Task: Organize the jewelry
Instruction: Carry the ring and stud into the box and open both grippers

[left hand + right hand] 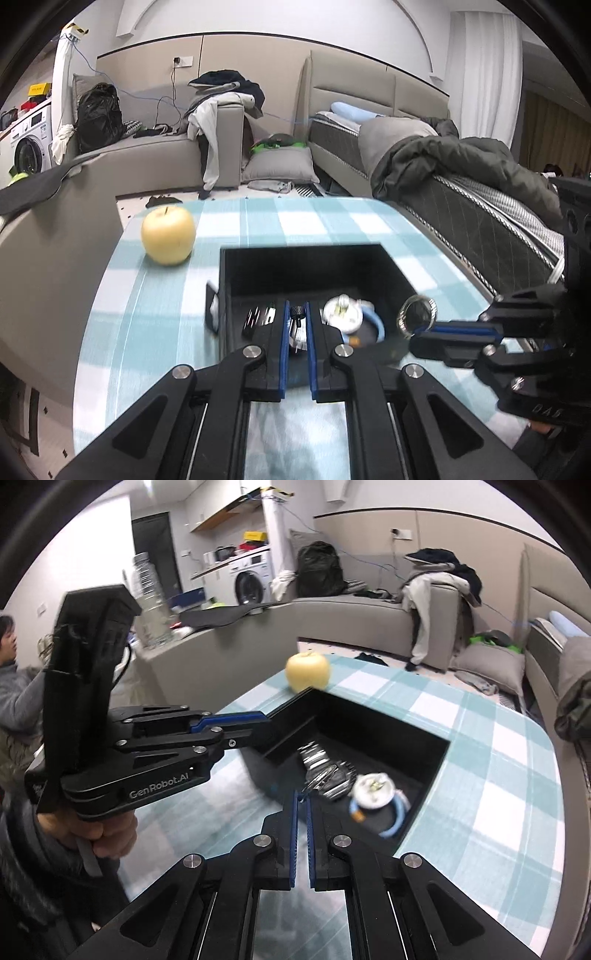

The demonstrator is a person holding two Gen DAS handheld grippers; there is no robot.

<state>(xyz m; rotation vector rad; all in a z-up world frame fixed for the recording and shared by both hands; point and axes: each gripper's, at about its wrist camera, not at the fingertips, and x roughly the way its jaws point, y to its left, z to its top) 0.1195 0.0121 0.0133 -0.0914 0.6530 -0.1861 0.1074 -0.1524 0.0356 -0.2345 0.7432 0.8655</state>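
A black open box (221, 288) stands on the checked table; it also shows in the right wrist view (439, 760). Inside lie a metal watch (325, 768), a round silver piece with a blue band (345, 314) (375, 794) and dark small items (258, 317). My right gripper (415, 330) (302, 794) is shut on a clear ring-shaped bangle (417, 315) (319, 777), held at the box's right rim. My left gripper (296, 306) (267, 725) hangs over the box's near wall, its jaws a narrow gap apart with nothing between them.
A yellow apple (168, 234) (307, 672) sits on the teal checked tablecloth (155, 314) behind the box on the left. A grey sofa (155, 158) and a bed (461, 192) stand beyond the table. A person (11, 686) sits far left.
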